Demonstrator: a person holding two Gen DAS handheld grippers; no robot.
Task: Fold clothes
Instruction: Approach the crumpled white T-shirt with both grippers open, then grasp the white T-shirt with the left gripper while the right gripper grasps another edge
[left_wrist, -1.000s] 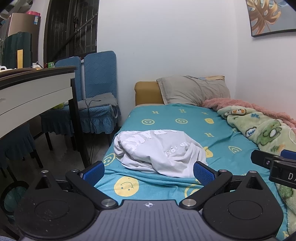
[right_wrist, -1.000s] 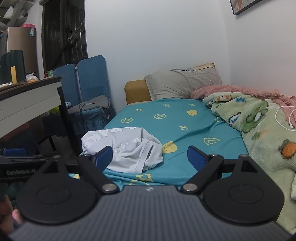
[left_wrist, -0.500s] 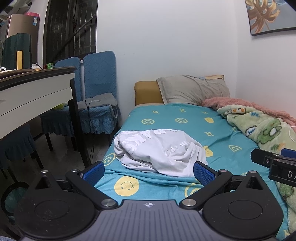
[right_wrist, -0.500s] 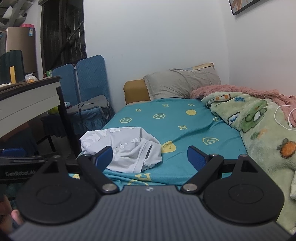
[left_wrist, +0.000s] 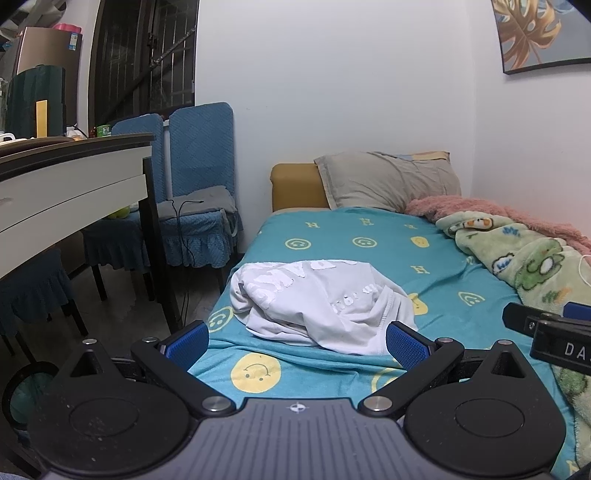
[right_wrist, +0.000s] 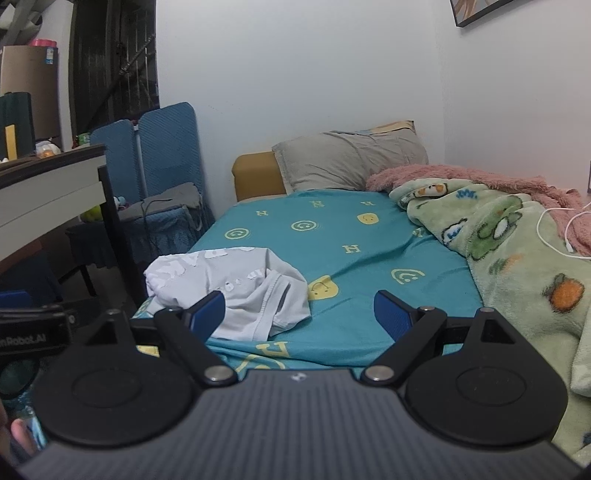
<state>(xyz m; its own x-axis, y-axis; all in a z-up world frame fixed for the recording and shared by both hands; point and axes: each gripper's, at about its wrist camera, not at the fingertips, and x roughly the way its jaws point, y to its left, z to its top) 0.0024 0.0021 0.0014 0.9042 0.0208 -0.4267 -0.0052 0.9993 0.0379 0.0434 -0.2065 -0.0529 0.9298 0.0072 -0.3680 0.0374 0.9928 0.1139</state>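
Note:
A crumpled white garment with pale lettering (left_wrist: 317, 302) (right_wrist: 236, 284) lies in a heap on the near left part of the teal smiley-print bed sheet (left_wrist: 369, 243) (right_wrist: 351, 236). My left gripper (left_wrist: 297, 341) hovers open just short of the heap, its blue pads wide apart and empty. My right gripper (right_wrist: 299, 314) is open too, over the foot of the bed to the right of the garment, with its left pad in front of the cloth's near edge. Each gripper's body shows at the edge of the other's view.
A green cartoon blanket (right_wrist: 517, 258) and a pink fleece (left_wrist: 480, 210) are piled along the bed's right side, with a white cable (right_wrist: 561, 229) on top. A grey pillow (left_wrist: 388, 181) leans at the head. A desk (left_wrist: 74, 177) and blue chairs (left_wrist: 199, 173) stand left of the bed.
Both views have shifted very slightly; the garment sits a touch lower and nearer in the right wrist view. The garment has not been touched and both grippers stay open.

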